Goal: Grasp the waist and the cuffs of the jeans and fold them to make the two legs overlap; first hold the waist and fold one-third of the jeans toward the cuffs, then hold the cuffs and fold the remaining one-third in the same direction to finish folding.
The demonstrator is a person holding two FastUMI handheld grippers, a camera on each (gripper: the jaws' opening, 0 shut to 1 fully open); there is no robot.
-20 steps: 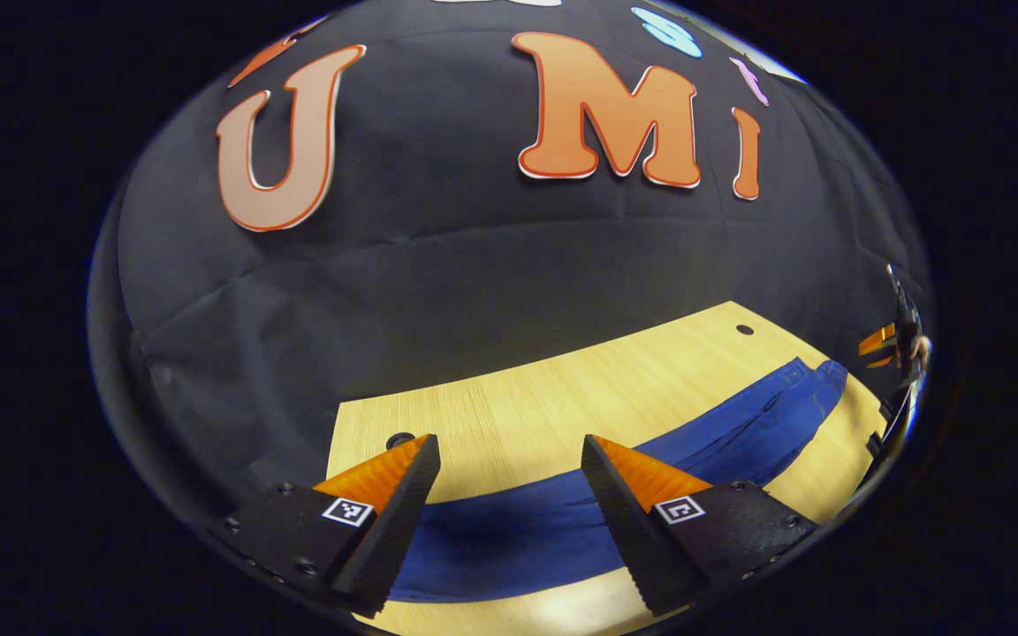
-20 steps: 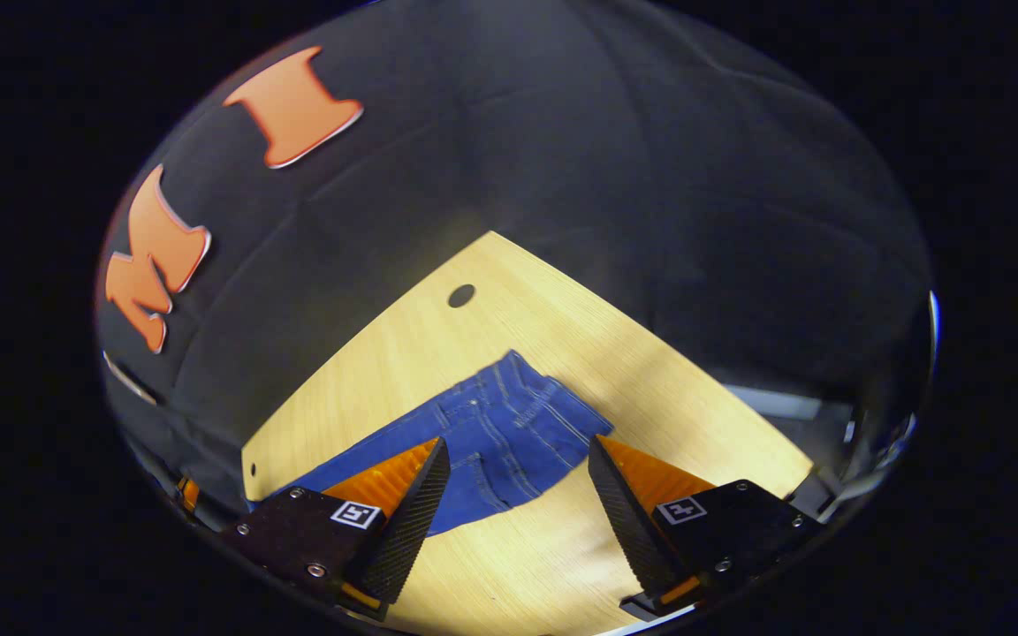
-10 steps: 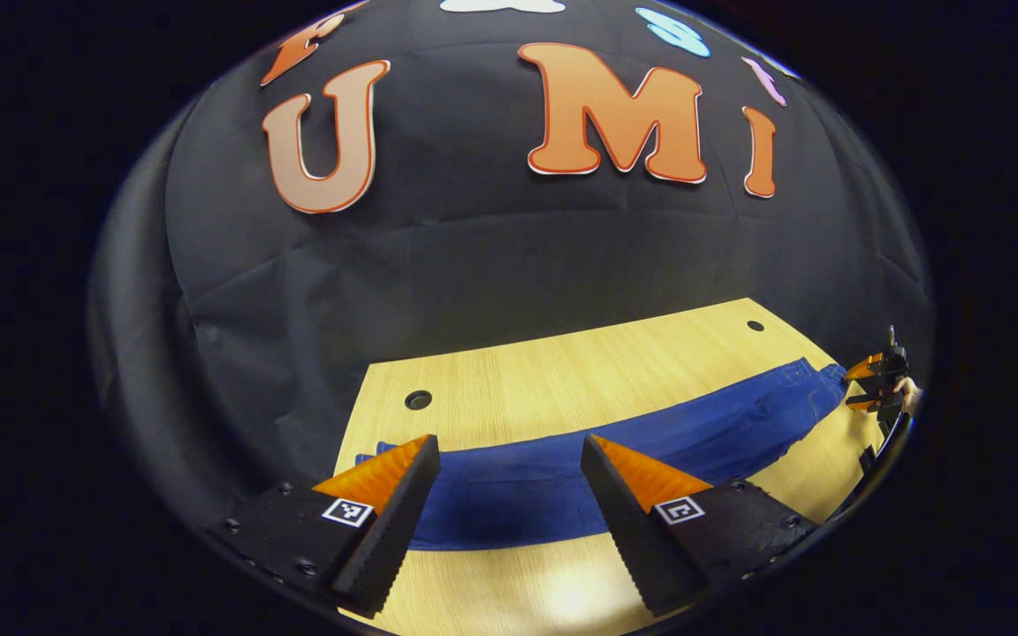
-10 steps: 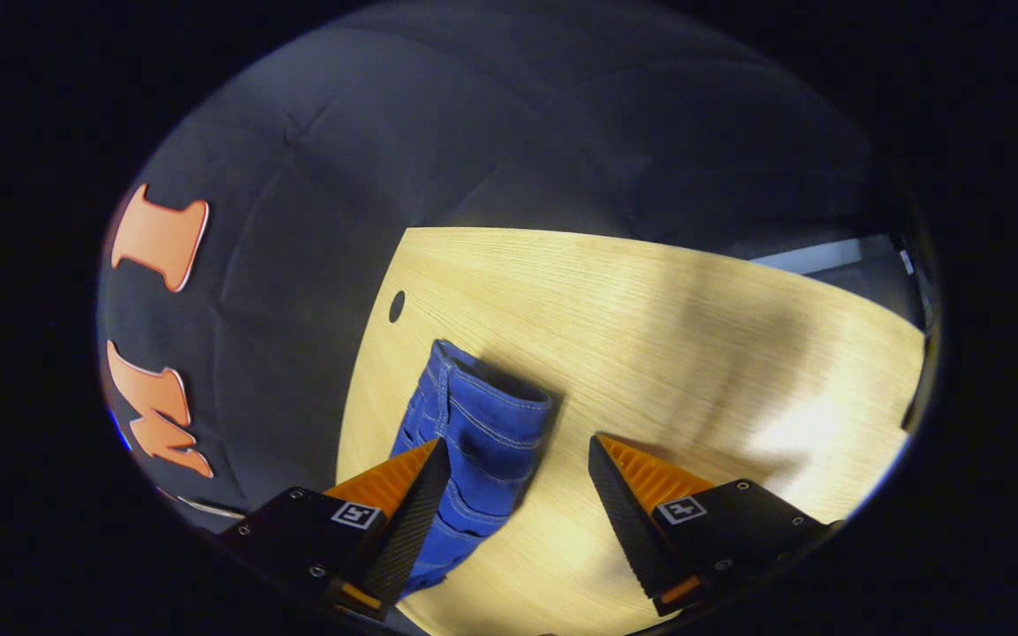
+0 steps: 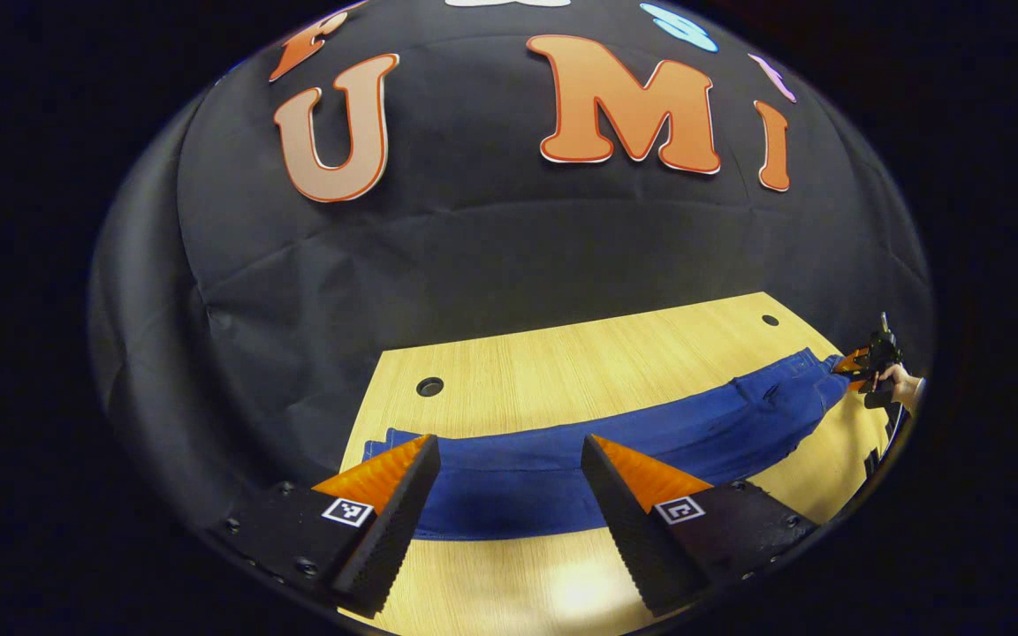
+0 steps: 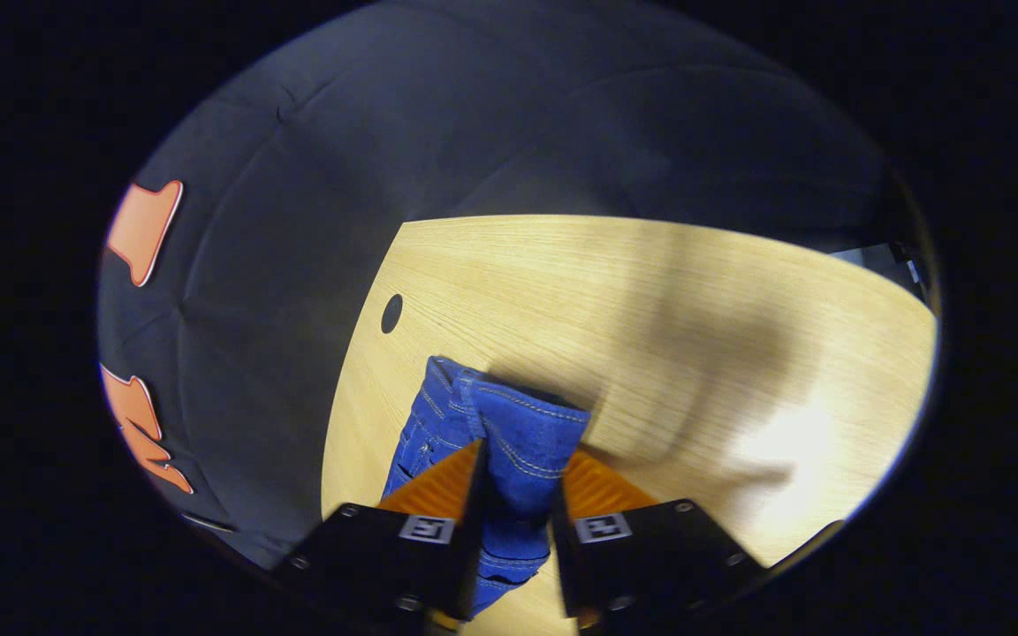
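Since half a second ago the right gripper has closed its fingers on the waist end of the jeans; earlier they stood wide apart with the denim lying against only one of them. Now both fingers press on a bunched ridge of blue cloth that rises between them toward 12 o'clock in the right gripper view. The left gripper has barely shifted: its fingers stand wide apart with nothing between them, hovering over the cuff end of the jeans.

The left gripper view gives the whole length of the garment, a long blue band running from about 8 o'clock, behind the fingers, out to 3 o'clock, where the right gripper and the hand holding it sit small at the waist. The right gripper view gives the stitched waistband and seams up close, and nothing of the legs or cuffs.

The jeans lie flat on a pale wood-grain desk with a round dark hole near its far left corner and another near the far right. Black cloth hangs as the wall behind the desk, creased in places.
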